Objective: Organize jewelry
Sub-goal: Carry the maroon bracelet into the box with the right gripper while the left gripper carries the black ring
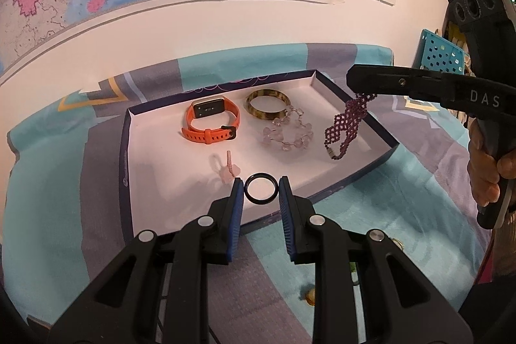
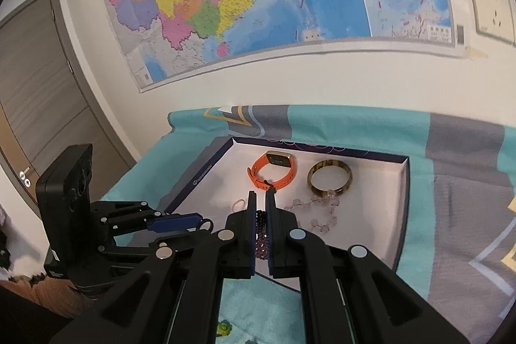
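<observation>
- The left gripper (image 1: 260, 189) grasps a black ring (image 1: 260, 190) between its blue pads; the ring stands on edge, its opening facing the camera, held over the near rim of the tray (image 1: 361, 174).
- The right gripper (image 2: 261, 203) is clenched on a purple beaded band (image 1: 344, 126), which hangs from the fingertips with its long axis near vertical, the clasp end lowest, over the tray's right side.
- In the right wrist view the band (image 2: 262, 234) shows only as a strip of beads between the pads.
- An orange watch (image 1: 211, 120) lies at the back left of the tray, its face tipped toward the back wall.
- A tortoiseshell bangle (image 1: 267, 108) lies flat at the back centre of the tray.
- A clear bead bracelet (image 1: 288, 134) lies looped just in front of the bangle, touching it.
- A pink ring (image 1: 225, 168) lies near the tray's front, just left of the black ring.
- The tray sits on a teal and grey cloth (image 1: 48, 166).
</observation>
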{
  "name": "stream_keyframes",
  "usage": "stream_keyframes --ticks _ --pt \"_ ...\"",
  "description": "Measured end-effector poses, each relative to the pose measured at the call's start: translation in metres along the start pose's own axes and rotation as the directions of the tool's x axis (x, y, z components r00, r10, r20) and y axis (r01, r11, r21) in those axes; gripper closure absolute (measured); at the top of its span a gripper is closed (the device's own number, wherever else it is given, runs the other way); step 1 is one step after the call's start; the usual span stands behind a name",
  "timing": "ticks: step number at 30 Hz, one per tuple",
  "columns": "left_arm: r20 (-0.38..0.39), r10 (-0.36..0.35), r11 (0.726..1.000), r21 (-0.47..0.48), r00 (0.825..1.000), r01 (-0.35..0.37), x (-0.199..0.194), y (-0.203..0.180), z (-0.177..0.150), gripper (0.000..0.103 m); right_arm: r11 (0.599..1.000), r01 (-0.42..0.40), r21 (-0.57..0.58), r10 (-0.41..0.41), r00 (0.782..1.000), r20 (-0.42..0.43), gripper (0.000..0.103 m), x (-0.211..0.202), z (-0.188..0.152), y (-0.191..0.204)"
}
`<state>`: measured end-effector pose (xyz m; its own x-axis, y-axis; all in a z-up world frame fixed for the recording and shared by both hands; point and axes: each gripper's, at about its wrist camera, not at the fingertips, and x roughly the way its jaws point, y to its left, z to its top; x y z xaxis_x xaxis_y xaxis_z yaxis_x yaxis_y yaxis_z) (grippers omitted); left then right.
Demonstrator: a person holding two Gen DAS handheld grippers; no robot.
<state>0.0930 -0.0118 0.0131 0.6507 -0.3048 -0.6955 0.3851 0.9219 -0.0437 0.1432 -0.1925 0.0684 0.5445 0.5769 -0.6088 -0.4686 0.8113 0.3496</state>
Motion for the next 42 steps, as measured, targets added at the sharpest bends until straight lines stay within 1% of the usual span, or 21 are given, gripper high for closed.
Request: stream_keyframes --ticks 16,23,33,35,42 --pt "-0.051 0.011 1.000 -0.009 0.999 -0.012 0.028 0.006 0.005 0.080 1.000 -0.010 0.023 0.012 0.999 -0.045 0.099 0.036 0.004 -0.009" --pt "-0.074 0.005 1.000 -0.016 0.997 -0.006 0.038 0.008 0.006 0.080 0.999 -0.031 0.035 0.034 0.998 -0.061 0.099 0.051 0.004 -0.009" --pt "-0.123 0.001 1.000 -0.029 0.992 -0.004 0.055 0.016 0.003 0.080 0.997 -0.036 0.063 0.041 0.996 -0.079 0.099 0.059 0.002 -0.016" --pt "-0.127 -0.011 0.999 -0.039 0.992 0.006 0.057 0.019 0.004 0.080 0.997 -0.035 0.064 0.041 0.996 -0.079 0.099 0.059 0.002 -0.016" --pt "-0.141 0.015 0.999 -0.034 0.990 -0.020 0.067 0.023 0.007 0.080 0.997 -0.038 0.061 0.043 0.996 -0.077 0.099 0.059 0.003 -0.015"
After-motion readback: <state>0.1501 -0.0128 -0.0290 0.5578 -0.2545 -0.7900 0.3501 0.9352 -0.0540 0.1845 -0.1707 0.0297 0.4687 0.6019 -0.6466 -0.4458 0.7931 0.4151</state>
